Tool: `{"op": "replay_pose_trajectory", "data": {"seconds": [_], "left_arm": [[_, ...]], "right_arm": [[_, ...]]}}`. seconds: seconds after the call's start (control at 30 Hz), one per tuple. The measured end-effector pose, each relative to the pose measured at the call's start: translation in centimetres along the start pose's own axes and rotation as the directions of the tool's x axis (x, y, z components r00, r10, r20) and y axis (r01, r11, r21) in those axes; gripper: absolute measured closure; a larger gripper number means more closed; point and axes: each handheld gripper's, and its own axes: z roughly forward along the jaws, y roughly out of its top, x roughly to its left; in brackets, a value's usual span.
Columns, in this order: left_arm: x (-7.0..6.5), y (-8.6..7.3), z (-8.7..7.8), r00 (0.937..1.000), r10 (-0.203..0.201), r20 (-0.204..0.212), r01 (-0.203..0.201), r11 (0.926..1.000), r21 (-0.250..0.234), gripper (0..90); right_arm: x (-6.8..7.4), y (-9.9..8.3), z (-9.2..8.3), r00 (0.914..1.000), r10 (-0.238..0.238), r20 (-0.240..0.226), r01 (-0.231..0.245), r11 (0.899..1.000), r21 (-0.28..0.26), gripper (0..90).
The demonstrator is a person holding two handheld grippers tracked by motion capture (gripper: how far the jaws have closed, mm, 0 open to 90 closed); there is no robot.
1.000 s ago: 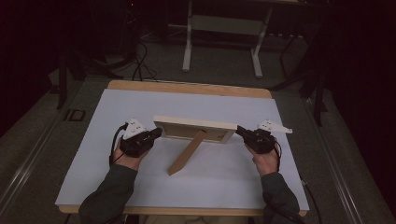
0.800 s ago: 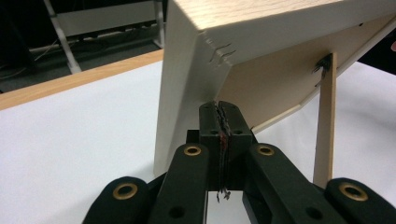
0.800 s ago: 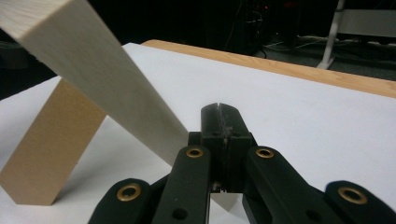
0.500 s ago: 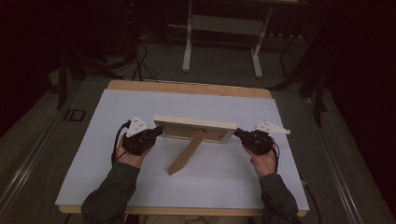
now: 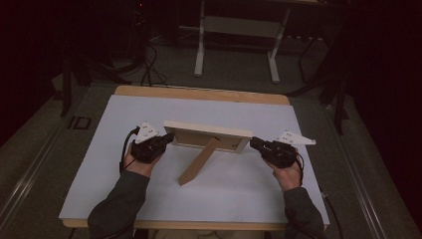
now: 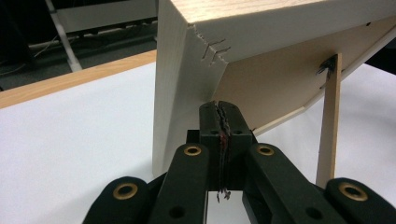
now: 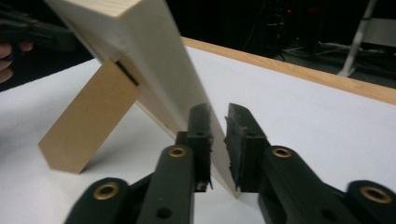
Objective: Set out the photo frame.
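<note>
Right gripper [image 5: 255, 144] fingers just opened off frame [image 5: 206, 135] edge

Honestly, you've got nothing to read here. No words, brand marks, numbers or stickers that I can make out on anything in front of you. The wooden picture frame [image 5: 206, 135] is bare pale wood on its edges and plain board on its back, with no print or stamp on either. Its fold-out stand [image 5: 198, 162] is blank too. The white table top [image 5: 239, 189] carries no markings. Over by the table's left edge on the floor you've got a small dark rectangular thing [image 5: 78, 122] that might bear a sign, but it's too dim and tiny to read.
</note>
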Motion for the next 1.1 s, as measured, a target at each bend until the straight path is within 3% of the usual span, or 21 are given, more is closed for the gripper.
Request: {"op": "replay_pose_trajectory", "data": {"seconds": [0.23, 0.43, 0.57, 0.83, 1.1], "left_arm": [[0.3, 0.0, 0.2, 0.9999, -0.014, -0.003, 0.014, 0.9999, 0.004, 90.0], [0.3, 0.0, 0.3, 0.9999, -0.017, -0.003, 0.017, 0.9998, 0.006, 90.0], [0.4, 0.1, 0.4, 0.9998, -0.018, -0.002, 0.018, 0.9998, 0.009, 90.0], [0.9, 0.2, 1.0, 0.9995, -0.031, 0.0, 0.031, 0.9994, 0.018, 90.0], [1.2, 0.1, 1.4, 0.9994, -0.036, 0.0, 0.036, 0.9989, 0.032, 90.0]], "right_arm": [[-0.2, 0.4, -0.2, 0.9972, -0.05, -0.056, 0.051, 0.999, 0.011, 60.4], [-0.3, 0.6, -0.5, 0.992, -0.075, -0.102, 0.075, 0.997, -0.001, 53.8], [0.0, 1.0, 0.0, 0.9847, -0.118, -0.129, 0.121, 0.992, 0.021, 50.6], [0.0, 2.1, 2.0, 0.9794, -0.137, -0.148, 0.143, 0.989, 0.032, 49.7], [0.8, 2.1, 2.6, 0.9748, -0.152, -0.163, 0.158, 0.987, 0.021, 55.0]]}}
